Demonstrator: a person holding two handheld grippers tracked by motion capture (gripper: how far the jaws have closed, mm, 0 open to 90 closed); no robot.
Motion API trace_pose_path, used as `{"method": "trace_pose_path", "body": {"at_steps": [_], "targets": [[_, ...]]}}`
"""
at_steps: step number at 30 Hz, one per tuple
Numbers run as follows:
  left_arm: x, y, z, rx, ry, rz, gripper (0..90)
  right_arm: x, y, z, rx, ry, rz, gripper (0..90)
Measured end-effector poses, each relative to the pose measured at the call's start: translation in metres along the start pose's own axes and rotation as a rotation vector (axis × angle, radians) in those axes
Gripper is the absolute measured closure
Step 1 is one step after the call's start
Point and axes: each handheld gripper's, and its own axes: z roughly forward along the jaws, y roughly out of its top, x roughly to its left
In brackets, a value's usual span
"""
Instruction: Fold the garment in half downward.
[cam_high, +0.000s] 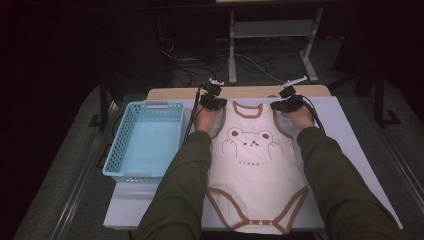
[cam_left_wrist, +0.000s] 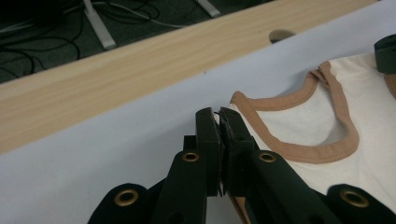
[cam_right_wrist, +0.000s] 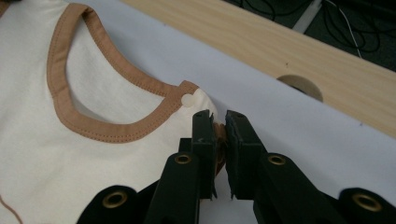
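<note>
A cream baby bodysuit (cam_high: 252, 165) with brown trim and a bear print lies flat on the white table cover (cam_high: 345, 135), neck end away from the person. My left gripper (cam_high: 212, 100) is at its left shoulder. In the left gripper view the jaws (cam_left_wrist: 219, 114) are pressed together on the corner of the shoulder strap (cam_left_wrist: 243, 100). My right gripper (cam_high: 286, 104) is at the right shoulder. In the right gripper view its jaws (cam_right_wrist: 220, 119) pinch the brown-trimmed strap end beside a white snap (cam_right_wrist: 187, 100).
A light blue plastic basket (cam_high: 116, 145) stands on the table's left part, beside the left forearm. A wooden strip (cam_high: 240, 91) runs along the far edge, with a round hole (cam_right_wrist: 301, 86) in it. Beyond it are cables and stand legs on a dark floor.
</note>
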Motion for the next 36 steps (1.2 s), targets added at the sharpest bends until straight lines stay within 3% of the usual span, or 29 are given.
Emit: {"method": "trace_pose_path", "body": {"at_steps": [14, 24, 36], "targets": [[-0.008, -0.001, -0.025, -0.046, -0.034, -0.009, 86.7, -0.002, 0.003, -0.022, -0.052, 0.044, -0.002, 81.6], [-0.022, -0.009, -0.040, -0.079, -0.046, 0.009, 86.7, 0.004, -0.005, -0.034, -0.072, 0.073, -0.011, 81.6], [-0.031, -0.021, -0.059, -0.053, -0.038, 0.024, 86.7, 0.017, -0.015, -0.047, -0.067, 0.114, -0.053, 81.5]]}}
